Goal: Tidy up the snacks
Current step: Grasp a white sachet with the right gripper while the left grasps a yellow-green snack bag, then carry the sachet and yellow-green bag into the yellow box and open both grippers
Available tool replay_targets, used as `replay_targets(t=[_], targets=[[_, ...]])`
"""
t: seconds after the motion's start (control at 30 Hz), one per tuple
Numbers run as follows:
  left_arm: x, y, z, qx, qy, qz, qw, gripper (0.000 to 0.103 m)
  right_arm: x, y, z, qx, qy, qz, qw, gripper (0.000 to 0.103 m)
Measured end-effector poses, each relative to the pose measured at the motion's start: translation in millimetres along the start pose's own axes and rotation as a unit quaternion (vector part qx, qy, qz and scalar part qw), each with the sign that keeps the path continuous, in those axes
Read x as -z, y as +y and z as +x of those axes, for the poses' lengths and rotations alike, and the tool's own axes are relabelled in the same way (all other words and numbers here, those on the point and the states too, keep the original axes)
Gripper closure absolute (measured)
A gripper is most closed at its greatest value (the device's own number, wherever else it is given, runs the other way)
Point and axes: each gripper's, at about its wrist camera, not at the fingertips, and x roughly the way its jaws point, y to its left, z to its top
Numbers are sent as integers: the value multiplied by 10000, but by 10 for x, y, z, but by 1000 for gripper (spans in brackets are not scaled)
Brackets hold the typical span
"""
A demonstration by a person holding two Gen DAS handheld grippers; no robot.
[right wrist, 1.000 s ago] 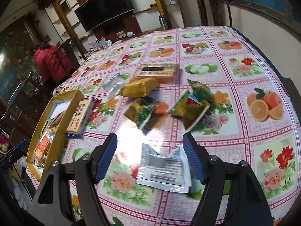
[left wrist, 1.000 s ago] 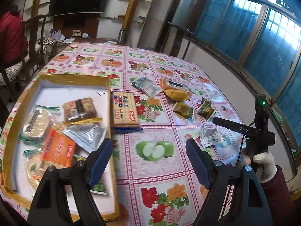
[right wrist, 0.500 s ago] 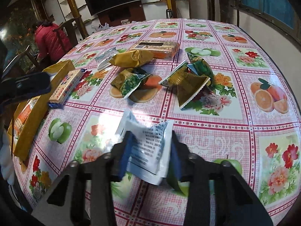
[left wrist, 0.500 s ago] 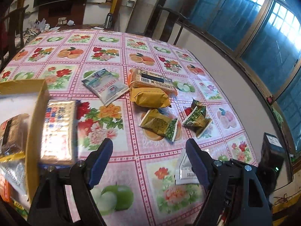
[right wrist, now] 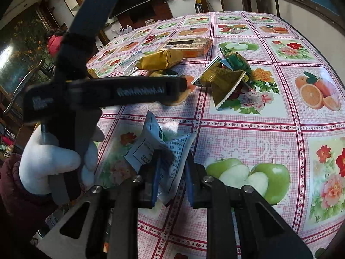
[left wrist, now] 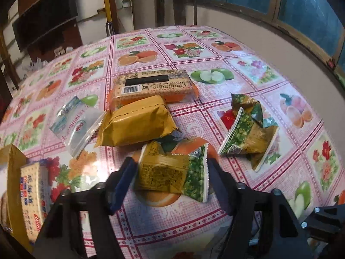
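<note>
My left gripper (left wrist: pixel 170 168) has its fingers on both sides of a green-and-gold snack packet (left wrist: pixel 172 170) lying on the tablecloth; the jaws look closed onto its ends. My right gripper (right wrist: pixel 171 161) is shut on a white snack packet (right wrist: pixel 159 149) and holds it lifted off the table. More snacks lie ahead: a gold packet (left wrist: pixel 135 120), a long orange biscuit pack (left wrist: pixel 153 85), a clear packet (left wrist: pixel 75 118) and green-gold packets (left wrist: pixel 248 133). The left gripper body (right wrist: pixel 103 92) crosses the right wrist view.
A yellow-rimmed box (left wrist: pixel 15 172) stands at the left edge with a biscuit pack (left wrist: pixel 32 192) leaning on it. The floral tablecloth (left wrist: pixel 237 49) runs back toward a chair and wall. The table's right edge curves close (right wrist: pixel 332 64).
My left gripper swung right from the box to the loose snacks and closed around the green-gold packet. My right gripper shut on the white packet and lifted it.
</note>
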Motion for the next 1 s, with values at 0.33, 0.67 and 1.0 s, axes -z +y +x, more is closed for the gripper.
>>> replay_targets(t=[0.33, 0.67, 1.0], targets=[[193, 245, -413, 293, -252, -333, 9987, 51, 26, 29, 4, -274, -15, 13, 9996, 83], [668, 823, -1394, 507, -878, -966, 9901, 51, 42, -21, -86, -918, -306, 198, 9951, 87], [1268, 1906, -2000, -50, -1160, -1833, 9762, 51, 117, 99, -106, -1572, -305, 695, 9846, 92]])
